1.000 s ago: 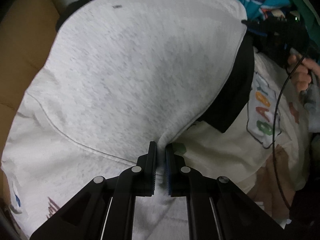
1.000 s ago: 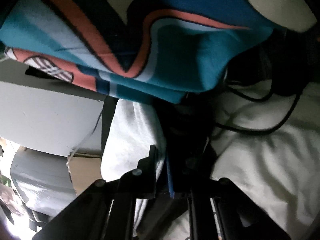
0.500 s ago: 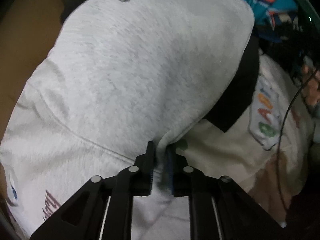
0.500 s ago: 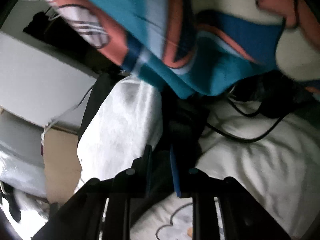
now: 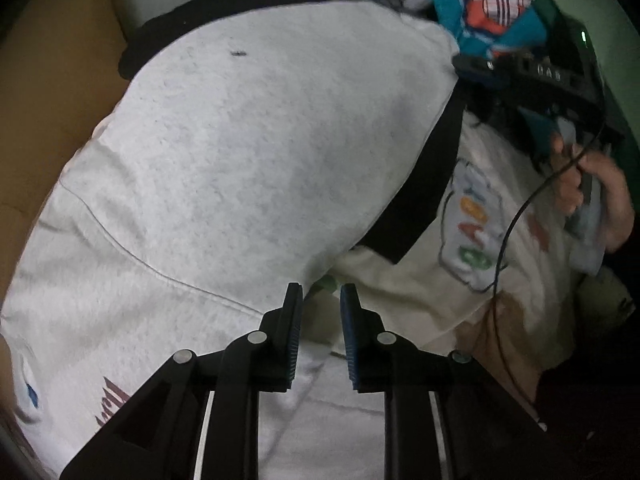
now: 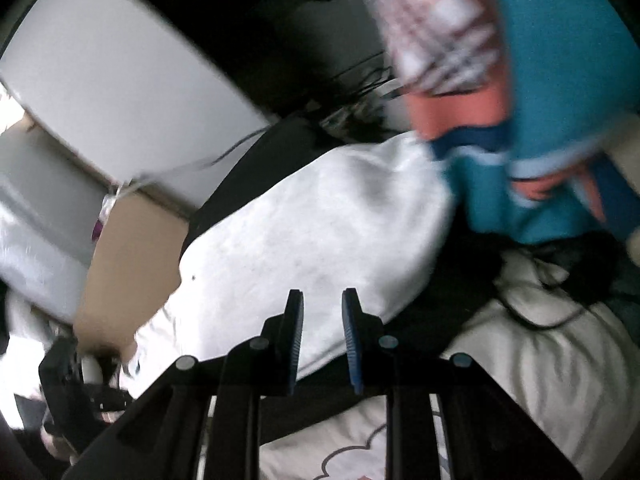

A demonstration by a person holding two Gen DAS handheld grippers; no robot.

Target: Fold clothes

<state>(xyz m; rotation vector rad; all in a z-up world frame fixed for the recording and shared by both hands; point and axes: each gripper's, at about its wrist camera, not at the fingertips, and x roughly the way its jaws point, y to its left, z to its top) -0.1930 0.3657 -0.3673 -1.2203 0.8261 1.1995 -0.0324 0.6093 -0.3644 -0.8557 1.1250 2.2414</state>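
Below the left gripper, a speckled light-grey garment with a black band along its far edge lies spread over a cream printed fabric. Its jaws stand slightly apart above the grey hem, gripping nothing. Farther right, a hand grips the other tool's handle. From its own camera, the right gripper hovers over the same grey garment, jaws narrowly parted and empty. A blurred teal, orange and plaid cloth hangs to the upper right.

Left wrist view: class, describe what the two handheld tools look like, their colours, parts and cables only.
The left tool has black angular fingers with blue ribbed pads and silver round pivot pins. The right tool, farther off, is a black block with a green light and a thin black cable.
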